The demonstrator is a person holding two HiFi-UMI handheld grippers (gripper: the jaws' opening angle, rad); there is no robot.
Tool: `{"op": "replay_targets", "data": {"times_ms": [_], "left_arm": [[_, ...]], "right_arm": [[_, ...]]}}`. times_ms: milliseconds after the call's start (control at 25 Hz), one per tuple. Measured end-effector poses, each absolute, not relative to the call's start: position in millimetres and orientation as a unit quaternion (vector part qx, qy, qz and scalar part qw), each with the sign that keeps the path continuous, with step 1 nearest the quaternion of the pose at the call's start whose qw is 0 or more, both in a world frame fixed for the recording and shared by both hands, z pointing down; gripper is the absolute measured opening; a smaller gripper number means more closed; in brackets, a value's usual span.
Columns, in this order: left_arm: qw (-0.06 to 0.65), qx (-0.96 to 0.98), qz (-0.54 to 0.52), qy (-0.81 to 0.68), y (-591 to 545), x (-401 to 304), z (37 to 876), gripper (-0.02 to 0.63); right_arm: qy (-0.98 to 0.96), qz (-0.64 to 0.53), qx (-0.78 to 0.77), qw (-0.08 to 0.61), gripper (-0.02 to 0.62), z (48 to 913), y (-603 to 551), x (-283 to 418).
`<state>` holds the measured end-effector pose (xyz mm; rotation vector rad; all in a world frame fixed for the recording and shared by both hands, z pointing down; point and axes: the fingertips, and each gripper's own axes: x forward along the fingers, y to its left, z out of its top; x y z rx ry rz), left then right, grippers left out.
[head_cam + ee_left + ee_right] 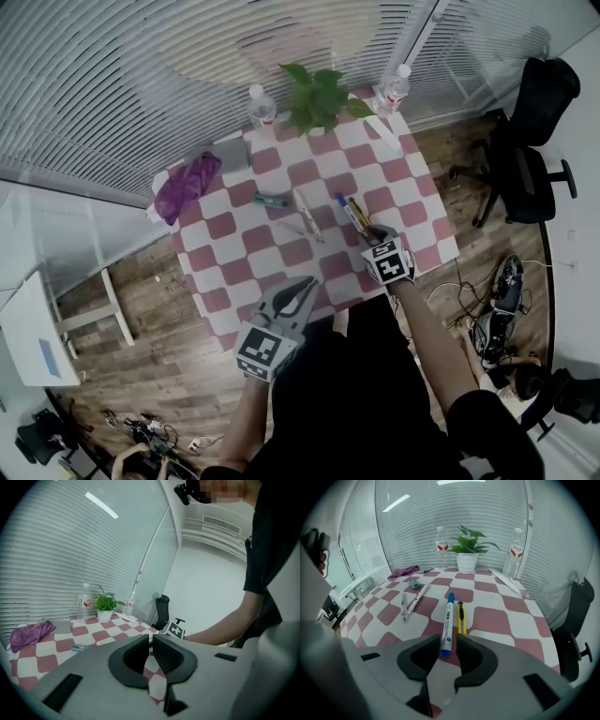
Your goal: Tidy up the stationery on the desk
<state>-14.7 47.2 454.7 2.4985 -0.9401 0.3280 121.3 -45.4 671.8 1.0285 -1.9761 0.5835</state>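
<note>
A blue marker (447, 623) lies on the checked tablecloth (244, 253), with a yellow cutter (461, 617) close on its right. My right gripper (449, 641) is low over the table, open by a narrow gap, and the marker's near end sits between its tips. In the head view the marker (345, 211) and cutter (359, 212) lie just beyond that gripper (375, 232). Two white pens (305, 208) and a small teal item (272, 200) lie further left. My left gripper (305, 284) hangs shut and empty above the table's near edge.
A potted plant (319, 94) stands at the far edge between two water bottles (262, 106) (393, 89). A purple cloth (186, 185) and a flat grey item (232, 153) lie at the far left. A black office chair (530, 141) stands right of the table.
</note>
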Motion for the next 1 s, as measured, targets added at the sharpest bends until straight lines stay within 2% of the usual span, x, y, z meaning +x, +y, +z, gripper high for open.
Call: {"op": "replay_targets", "data": {"times_ms": [1000], "left_arm": [[0.219, 0.907, 0.118, -0.341, 52, -16, 455, 0.040]], "right_arm": [[-0.803, 0.224, 0.402, 0.379, 0.121, 646, -52, 101]]}}
